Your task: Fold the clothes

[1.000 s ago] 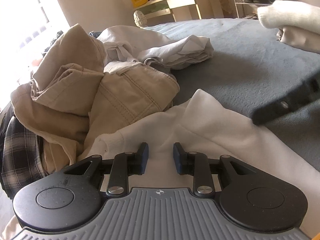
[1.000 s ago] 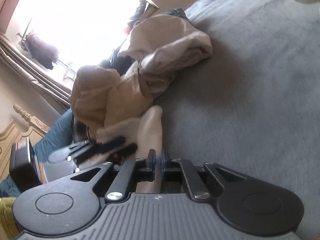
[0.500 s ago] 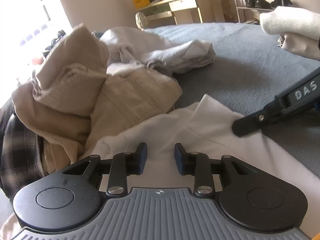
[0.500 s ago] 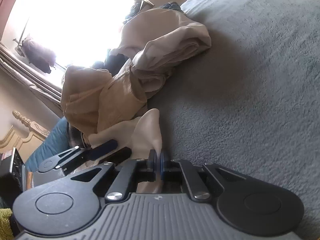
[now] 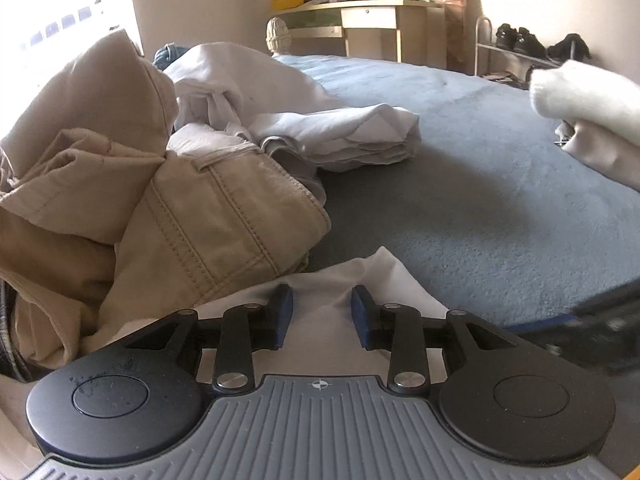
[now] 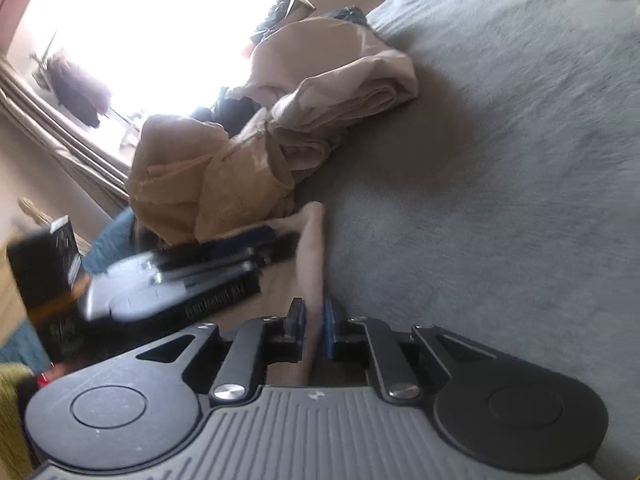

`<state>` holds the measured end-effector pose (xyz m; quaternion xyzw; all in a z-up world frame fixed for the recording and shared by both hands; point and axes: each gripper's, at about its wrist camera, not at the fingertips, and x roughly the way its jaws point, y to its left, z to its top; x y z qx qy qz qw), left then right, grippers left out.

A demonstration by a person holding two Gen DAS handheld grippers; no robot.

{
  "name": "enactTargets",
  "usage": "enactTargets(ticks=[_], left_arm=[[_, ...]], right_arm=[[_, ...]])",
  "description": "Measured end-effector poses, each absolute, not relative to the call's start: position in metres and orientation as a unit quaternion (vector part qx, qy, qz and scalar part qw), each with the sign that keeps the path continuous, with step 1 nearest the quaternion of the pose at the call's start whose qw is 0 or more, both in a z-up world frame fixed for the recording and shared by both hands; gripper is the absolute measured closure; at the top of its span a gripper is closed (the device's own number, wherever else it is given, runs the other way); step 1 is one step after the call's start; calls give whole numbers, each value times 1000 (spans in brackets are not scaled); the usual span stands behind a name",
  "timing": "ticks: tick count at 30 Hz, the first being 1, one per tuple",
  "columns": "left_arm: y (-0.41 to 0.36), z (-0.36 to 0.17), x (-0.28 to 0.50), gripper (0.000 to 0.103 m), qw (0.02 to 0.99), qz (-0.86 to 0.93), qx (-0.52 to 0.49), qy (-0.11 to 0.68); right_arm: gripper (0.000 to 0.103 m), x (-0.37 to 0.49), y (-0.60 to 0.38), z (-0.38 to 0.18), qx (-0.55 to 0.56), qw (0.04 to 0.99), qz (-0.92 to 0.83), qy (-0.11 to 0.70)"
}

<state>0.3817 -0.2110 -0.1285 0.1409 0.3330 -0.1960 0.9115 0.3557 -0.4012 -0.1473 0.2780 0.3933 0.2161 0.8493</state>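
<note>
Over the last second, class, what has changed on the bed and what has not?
The right gripper closed on the white garment's edge. The left gripper, jaws opening over that garment, shifted sideways. The tan trousers and pale heap kept their places.

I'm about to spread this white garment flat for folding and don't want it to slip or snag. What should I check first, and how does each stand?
1. Right gripper pinching the white garment: ok, an edge sits clamped between its pads, though the jaws are easing open.
2. Left gripper gripping the garment: not ok, jaws are opening, cloth lies under them, unpinched.
3. Garment free of the tan trousers: cannot tell, the trousers meet its far edge.
4. Bare blanket to spread on: ok.
5. Folded stack out of the way: ok, at the far right.
</note>
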Motion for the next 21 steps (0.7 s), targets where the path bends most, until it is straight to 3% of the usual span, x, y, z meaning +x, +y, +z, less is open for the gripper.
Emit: enactTargets(ticks=[2, 6, 12, 16, 21], left_arm=[[-212, -130, 381, 70, 911, -196, 146, 333], [-212, -129, 383, 70, 912, -189, 141, 337], [-203, -114, 386, 67, 907, -175, 121, 363], [-168, -81, 374, 66, 910, -168, 109, 362], [-68, -8, 348, 56, 923, -114, 87, 356]], right_arm=[[103, 347, -408, -147, 279, 851, 197, 398], [100, 334, -413, -137, 275, 852, 192, 403], [99, 302, -374, -116, 163, 869, 239, 402], [99, 287, -372, -108, 132, 883, 211, 399], [98, 273, -367, -89, 108, 893, 208, 385]])
